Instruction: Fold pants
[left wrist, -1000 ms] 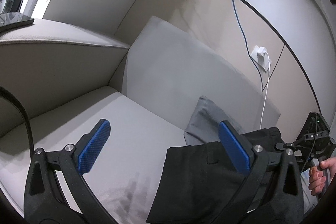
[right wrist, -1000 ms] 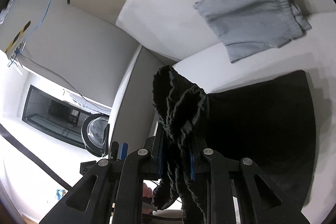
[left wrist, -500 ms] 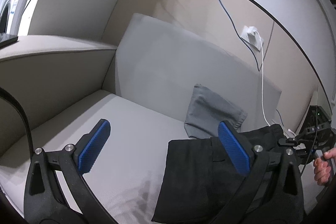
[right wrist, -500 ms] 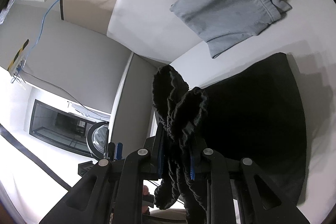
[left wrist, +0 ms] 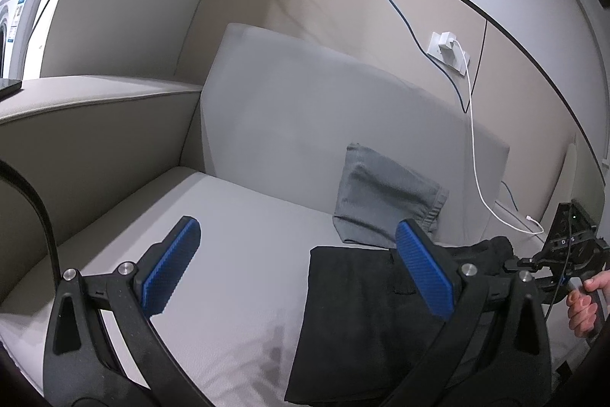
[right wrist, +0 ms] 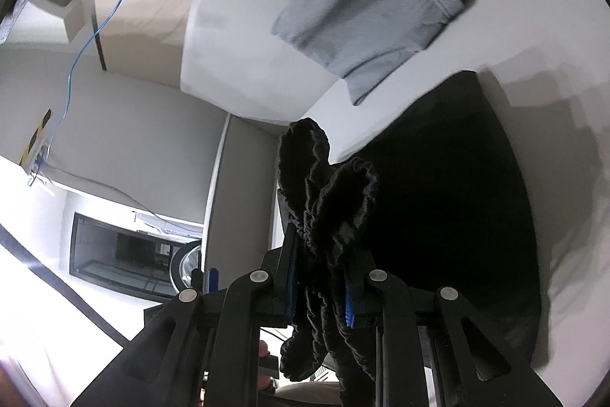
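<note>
The right gripper (right wrist: 318, 296) has come lower toward the sofa seat (left wrist: 236, 235), and the black pants (right wrist: 450, 201) now fill more of its view than a moment ago. That likely means the held end is being laid over to make the fold. Its jaws are squeezed tight on the bunched waistband (right wrist: 328, 193), which sticks up between the blue pads. The rest of the pants lie flat on the seat, near its right edge, just in front of the gray folded shorts (left wrist: 385, 197) by the back cushion. The left gripper (left wrist: 297, 269) hangs wide open with nothing in it, its right finger over the pants' top edge.
</note>
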Action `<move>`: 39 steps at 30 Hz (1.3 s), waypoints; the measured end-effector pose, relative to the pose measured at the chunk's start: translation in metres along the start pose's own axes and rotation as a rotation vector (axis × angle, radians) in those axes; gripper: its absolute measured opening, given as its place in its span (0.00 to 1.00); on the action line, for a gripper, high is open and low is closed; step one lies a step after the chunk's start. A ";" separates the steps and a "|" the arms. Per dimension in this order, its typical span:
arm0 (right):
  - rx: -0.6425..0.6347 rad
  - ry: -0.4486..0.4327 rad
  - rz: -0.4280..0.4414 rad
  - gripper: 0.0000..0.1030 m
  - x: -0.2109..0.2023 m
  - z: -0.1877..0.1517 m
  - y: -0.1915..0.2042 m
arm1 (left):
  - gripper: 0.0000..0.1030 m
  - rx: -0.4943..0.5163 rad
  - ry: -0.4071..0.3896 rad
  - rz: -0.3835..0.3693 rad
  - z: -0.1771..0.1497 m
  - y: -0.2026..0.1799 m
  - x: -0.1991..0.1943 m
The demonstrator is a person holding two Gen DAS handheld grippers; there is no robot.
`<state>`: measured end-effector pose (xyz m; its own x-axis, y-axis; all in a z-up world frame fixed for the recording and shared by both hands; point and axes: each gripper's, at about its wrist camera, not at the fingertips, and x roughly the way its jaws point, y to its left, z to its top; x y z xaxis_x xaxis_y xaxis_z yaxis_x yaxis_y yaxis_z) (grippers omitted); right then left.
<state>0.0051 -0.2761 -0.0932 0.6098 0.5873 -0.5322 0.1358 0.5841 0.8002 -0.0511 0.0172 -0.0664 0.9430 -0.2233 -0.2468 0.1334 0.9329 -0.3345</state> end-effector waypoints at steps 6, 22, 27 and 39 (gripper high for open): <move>0.023 0.002 0.004 0.17 -0.001 -0.001 -0.024 | 0.99 0.037 0.009 -0.004 -0.003 -0.006 0.003; 0.038 0.011 0.000 0.17 0.003 0.001 -0.062 | 0.99 0.097 0.042 -0.005 -0.011 -0.012 0.011; 0.020 0.017 -0.016 0.17 0.005 0.003 -0.074 | 0.99 0.139 0.078 0.003 -0.017 -0.019 0.019; -0.004 0.026 -0.059 0.18 0.016 0.002 -0.104 | 0.99 0.216 0.185 -0.016 -0.036 -0.036 0.041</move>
<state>0.0022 -0.3288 -0.1841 0.5800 0.5665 -0.5855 0.1674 0.6205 0.7662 -0.0278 -0.0357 -0.0970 0.8713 -0.2677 -0.4112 0.2283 0.9630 -0.1432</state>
